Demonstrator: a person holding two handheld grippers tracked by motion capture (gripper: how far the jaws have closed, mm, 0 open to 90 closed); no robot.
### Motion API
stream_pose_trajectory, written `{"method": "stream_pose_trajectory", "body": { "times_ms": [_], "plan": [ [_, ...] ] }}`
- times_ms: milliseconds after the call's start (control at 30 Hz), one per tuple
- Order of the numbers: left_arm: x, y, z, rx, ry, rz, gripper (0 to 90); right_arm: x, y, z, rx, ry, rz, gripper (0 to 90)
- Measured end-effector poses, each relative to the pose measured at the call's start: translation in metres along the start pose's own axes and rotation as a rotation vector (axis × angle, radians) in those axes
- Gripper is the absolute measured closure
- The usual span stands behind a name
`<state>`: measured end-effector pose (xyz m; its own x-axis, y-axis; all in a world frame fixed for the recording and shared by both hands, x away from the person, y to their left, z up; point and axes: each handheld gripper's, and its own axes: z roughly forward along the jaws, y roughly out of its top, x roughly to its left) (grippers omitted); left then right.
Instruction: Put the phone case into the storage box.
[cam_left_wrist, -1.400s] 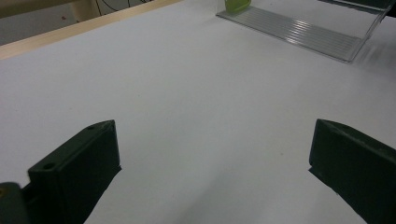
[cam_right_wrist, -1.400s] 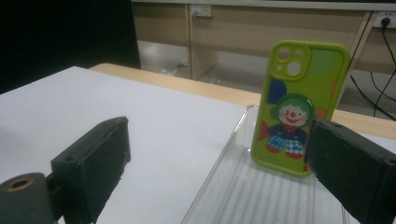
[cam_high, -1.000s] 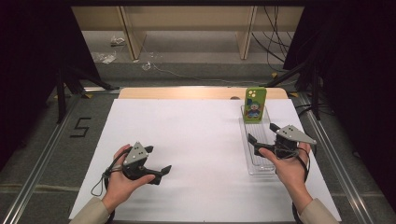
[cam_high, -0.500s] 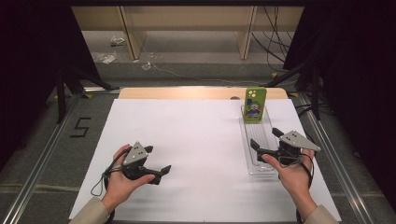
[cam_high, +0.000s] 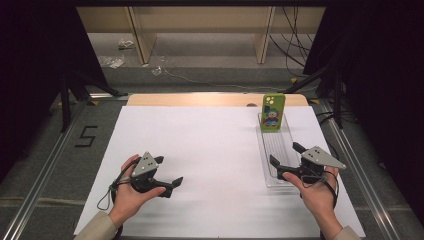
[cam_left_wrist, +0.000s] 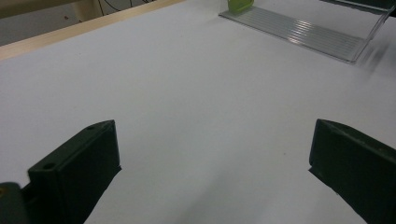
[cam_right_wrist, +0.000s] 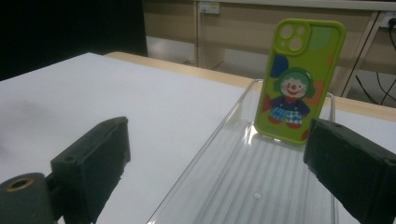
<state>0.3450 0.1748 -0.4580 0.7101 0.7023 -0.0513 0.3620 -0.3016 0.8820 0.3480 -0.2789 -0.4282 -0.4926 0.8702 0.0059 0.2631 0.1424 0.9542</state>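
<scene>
A green phone case (cam_high: 273, 112) (cam_right_wrist: 299, 79) with a clown picture stands upright at the far end of a clear plastic tray (cam_high: 278, 167) (cam_right_wrist: 243, 186) on the right of the white table top. My right gripper (cam_high: 284, 153) (cam_right_wrist: 217, 135) hovers open over the tray's near end, jaws wide apart with nothing between them, pointing toward the case. My left gripper (cam_high: 169, 171) (cam_left_wrist: 212, 140) rests open low over the bare white surface at the front left. From there the tray (cam_left_wrist: 303, 32) and the bottom of the case (cam_left_wrist: 240, 4) lie far off.
A white sheet (cam_high: 210, 145) covers the table, with a wooden strip (cam_high: 200, 99) along its far edge. Metal rails run along both sides. A mat marked with a 5 (cam_high: 86, 136) lies to the left. Shelving legs and cables stand beyond the table.
My right gripper has drawn back along the tray toward the person and slightly right, still open. The left gripper and the phone case have not moved.
</scene>
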Motion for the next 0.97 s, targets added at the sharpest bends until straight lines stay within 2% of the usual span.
{"method": "stream_pose_trajectory", "body": {
  "times_ms": [500,967],
  "plan": [
    [0.0,0.0,0.0,-0.001,0.0,-0.002,1.1,0.002,-0.006,-0.01,-0.01,-0.003,-0.006,8.0],
    [0.001,0.0,0.001,-0.001,-0.003,-0.005,1.1,-0.001,-0.007,-0.01,-0.014,-0.003,0.005,7.6]
  ]
}}
